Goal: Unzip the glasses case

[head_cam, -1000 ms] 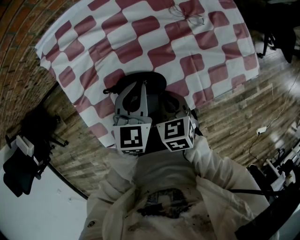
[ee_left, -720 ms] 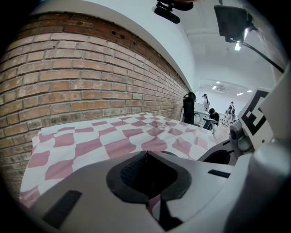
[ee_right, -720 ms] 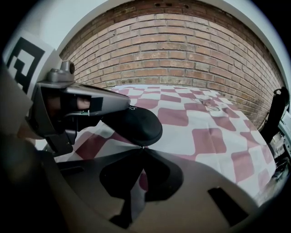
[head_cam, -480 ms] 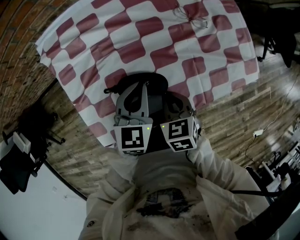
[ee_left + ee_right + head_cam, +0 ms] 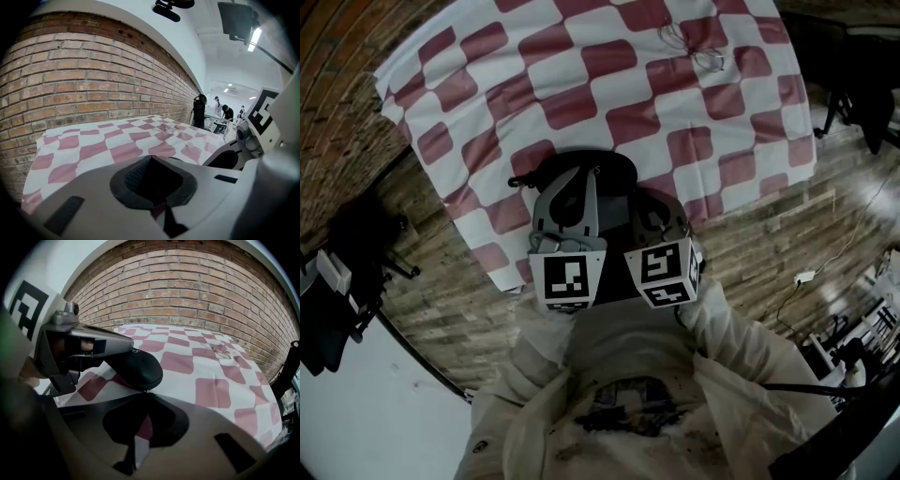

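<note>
A black glasses case [image 5: 614, 167] lies near the front edge of a red-and-white checked cloth [image 5: 581, 75]. My left gripper [image 5: 584, 172] lies shut over the top of the case; its tips [image 5: 150, 157] meet, and the case's textured fabric shows behind them. In the right gripper view the left gripper [image 5: 127, 348] rests on the case [image 5: 138, 369]. My right gripper [image 5: 145, 392] is shut, with its tips at the small zipper pull [image 5: 147, 390] on the case's near rim. In the head view it [image 5: 630, 192] sits just right of the left one.
A pair of glasses [image 5: 694, 45] lies at the far side of the cloth [image 5: 220, 350]. A brick wall [image 5: 187, 291] backs the table. Black gear [image 5: 333, 309] stands on the wooden floor at left, and a white plug with cable [image 5: 802, 278] lies at right.
The head view has shifted a little. Both grippers and the case keep their places.
</note>
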Demonstrator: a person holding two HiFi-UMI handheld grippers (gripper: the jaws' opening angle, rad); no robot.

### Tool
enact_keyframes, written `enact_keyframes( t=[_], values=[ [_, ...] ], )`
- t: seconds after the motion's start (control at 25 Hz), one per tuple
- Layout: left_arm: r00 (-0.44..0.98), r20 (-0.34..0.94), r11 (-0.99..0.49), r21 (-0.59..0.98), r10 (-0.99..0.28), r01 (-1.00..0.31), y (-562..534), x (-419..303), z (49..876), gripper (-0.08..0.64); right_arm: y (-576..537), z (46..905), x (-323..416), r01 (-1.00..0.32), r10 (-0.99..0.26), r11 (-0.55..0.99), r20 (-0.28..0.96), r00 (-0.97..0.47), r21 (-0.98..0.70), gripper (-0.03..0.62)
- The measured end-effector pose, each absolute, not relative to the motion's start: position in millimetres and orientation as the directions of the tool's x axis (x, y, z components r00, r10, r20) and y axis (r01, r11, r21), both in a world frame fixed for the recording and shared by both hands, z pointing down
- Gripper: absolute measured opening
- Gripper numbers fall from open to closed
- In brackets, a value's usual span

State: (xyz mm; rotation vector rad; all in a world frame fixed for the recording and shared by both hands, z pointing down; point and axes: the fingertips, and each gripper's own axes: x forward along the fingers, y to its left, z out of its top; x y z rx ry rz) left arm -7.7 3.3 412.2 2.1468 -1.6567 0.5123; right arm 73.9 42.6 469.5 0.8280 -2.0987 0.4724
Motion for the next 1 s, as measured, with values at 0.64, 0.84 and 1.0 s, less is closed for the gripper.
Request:
enact_keyframes(
  t=[0.64,0.84,1.0],
  values=[
    [0.195,0.507,-0.164,0.105,-0.84,-0.981,5.4,-8.1,412.9,0.009,36.9,472.0,80.7,-0.633,-0.34,0.772,0.812,-0.475,-0.047,0.014],
    [0.193,0.502,-0.146,0.133,-0.843,-0.98,6.4,-7.2,412.6,0.009,33.9,472.2,82.9,-0.614,-0.324,0.788,0.814,-0.482,-0.049,0.014],
    [0.177,0.503,-0.144,0.103,-0.846,-0.984,4.5,-5.7,411.8,0.009,32.7,471.9,84.6,-0.597,-0.31,0.801,0.817,-0.485,-0.05,0.014]
  ],
)
